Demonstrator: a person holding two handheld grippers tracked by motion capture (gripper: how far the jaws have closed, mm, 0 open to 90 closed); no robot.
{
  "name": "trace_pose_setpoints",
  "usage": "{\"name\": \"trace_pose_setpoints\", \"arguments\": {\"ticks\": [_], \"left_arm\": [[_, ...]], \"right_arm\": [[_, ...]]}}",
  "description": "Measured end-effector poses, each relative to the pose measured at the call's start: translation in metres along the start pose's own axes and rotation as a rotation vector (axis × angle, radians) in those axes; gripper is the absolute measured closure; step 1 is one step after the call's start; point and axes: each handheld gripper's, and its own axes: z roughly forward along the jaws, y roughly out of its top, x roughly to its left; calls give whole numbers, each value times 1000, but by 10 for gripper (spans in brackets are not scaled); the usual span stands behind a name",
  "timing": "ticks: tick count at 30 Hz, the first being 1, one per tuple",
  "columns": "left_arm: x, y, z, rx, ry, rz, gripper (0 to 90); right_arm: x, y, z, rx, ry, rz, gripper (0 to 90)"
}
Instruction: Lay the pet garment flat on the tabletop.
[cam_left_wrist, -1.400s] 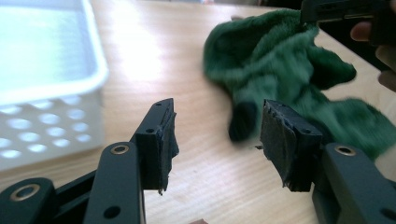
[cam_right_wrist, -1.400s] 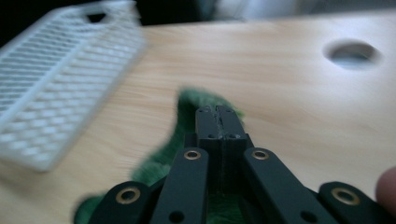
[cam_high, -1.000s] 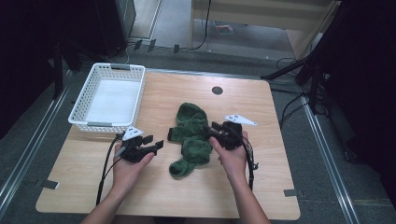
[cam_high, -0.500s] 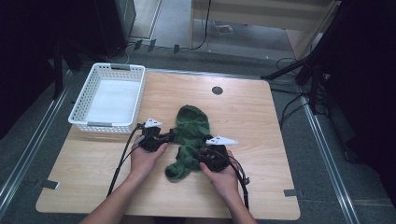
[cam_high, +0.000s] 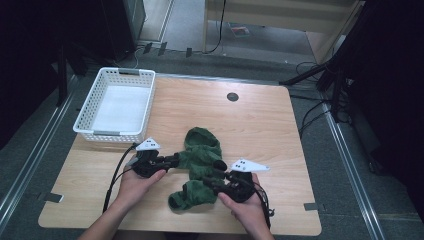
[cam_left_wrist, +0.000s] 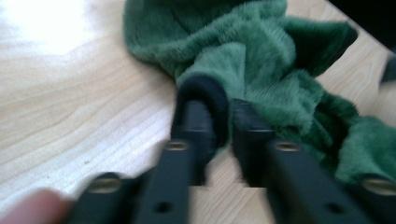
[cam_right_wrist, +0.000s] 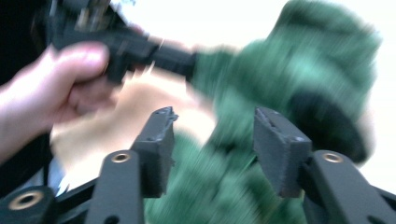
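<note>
White basket (cam_high: 116, 106) well beyond left gripper (cam_high: 172, 160), on table (cam_high: 260, 125). Left gripper jaws pinched on edge of green fleece garment (cam_high: 200, 155). Garment crumpled between both grippers. Right gripper (cam_high: 212, 181): jaws spread wide, garment folds between and beyond them.

Crumpled green fleece garment (cam_high: 200, 165) on wooden table (cam_high: 280, 130), left gripper (cam_high: 172, 161) and right gripper (cam_high: 212, 181) at it.
</note>
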Motion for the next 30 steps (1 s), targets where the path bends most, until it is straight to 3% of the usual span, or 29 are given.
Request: {"name": "trace_pose_setpoints", "arguments": {"ticks": [3,5,6,9,11,12,14,15,16,17,19,21,23,26,28,30], "left_arm": [[4,11,2,-54,3,-59,526],[7,22,9,-60,39,-97,495],[9,25,14,-53,54,-107,477],[14,34,35,6,105,-157,440],[17,36,49,41,151,-167,425],[17,36,55,46,163,-176,419],[16,33,63,70,181,-157,424],[12,31,66,85,207,-122,461],[8,28,69,104,223,-62,553],[5,27,70,114,223,-30,650],[2,25,68,113,241,5,837],[3,26,66,111,263,6,859],[8,28,62,93,241,-16,806],[19,33,52,0,208,-89,590],[26,38,50,-39,199,-145,535],[32,45,53,-41,206,-181,517]], "right_arm": [[-8,22,2,-52,-95,-25,471],[-18,39,16,-40,-204,-77,470],[-25,46,25,-25,-233,-71,465],[-47,59,54,22,-275,-14,458],[-56,63,70,71,-292,-22,474],[-60,64,77,92,-292,-29,526],[-67,62,85,125,-340,-36,643],[-71,60,86,132,-357,-27,724],[-76,58,85,128,-363,-7,770],[-83,55,82,117,-380,17,807],[-98,48,75,124,-412,56,838],[-103,46,73,129,-429,61,833],[-112,43,66,129,-441,89,752],[-118,47,53,57,-358,129,675],[-116,53,49,21,-338,125,657],[-113,62,51,12,-323,120,638]]}}
